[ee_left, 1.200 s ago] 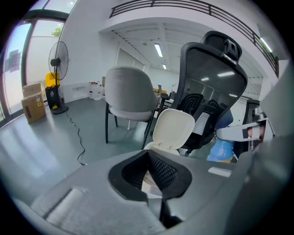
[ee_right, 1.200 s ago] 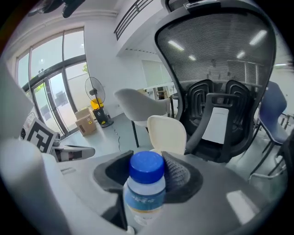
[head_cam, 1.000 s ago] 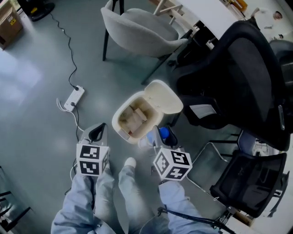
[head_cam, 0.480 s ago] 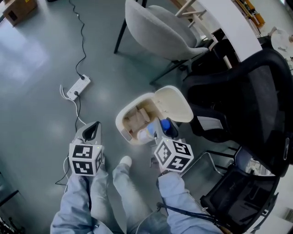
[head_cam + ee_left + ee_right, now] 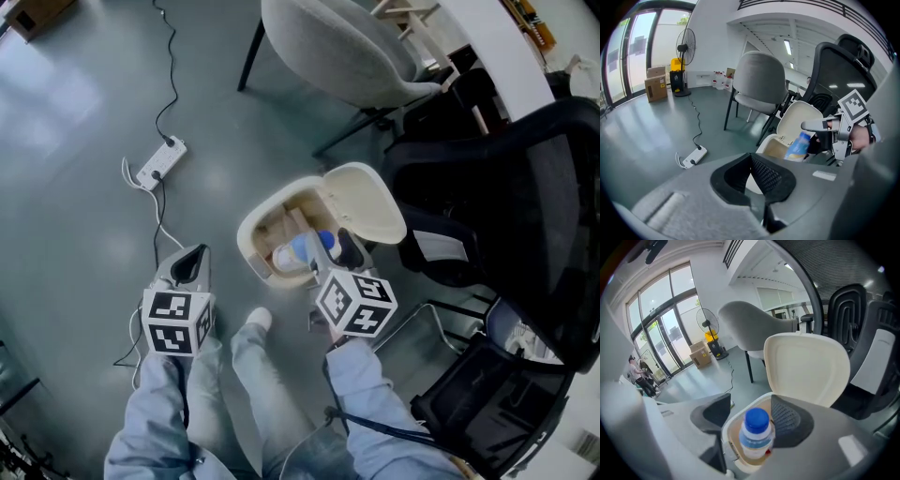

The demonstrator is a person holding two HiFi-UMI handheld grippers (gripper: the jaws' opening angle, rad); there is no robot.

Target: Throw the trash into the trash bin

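A cream trash bin (image 5: 246,246) stands on the grey floor with its lid (image 5: 361,202) swung up and brown paper trash inside. A clear plastic bottle (image 5: 300,251) with a blue cap hangs over the opening, between the jaws of my right gripper (image 5: 323,248). Those jaws have just been opening. In the right gripper view the bottle (image 5: 755,434) is cap up and the left pad stands clear of it. My left gripper (image 5: 190,265) is off to the bin's left, shut and empty; its pads (image 5: 768,176) meet at the tips.
A white power strip (image 5: 161,161) and its cable lie on the floor to the left. A grey shell chair (image 5: 347,47) stands behind the bin and a black office chair (image 5: 506,187) to its right. The person's shoe (image 5: 261,322) is just in front of the bin.
My right gripper has carried the bottle from the bin's near edge to over the opening, and its jaws have spread. The left gripper has sunk slightly and stayed shut.
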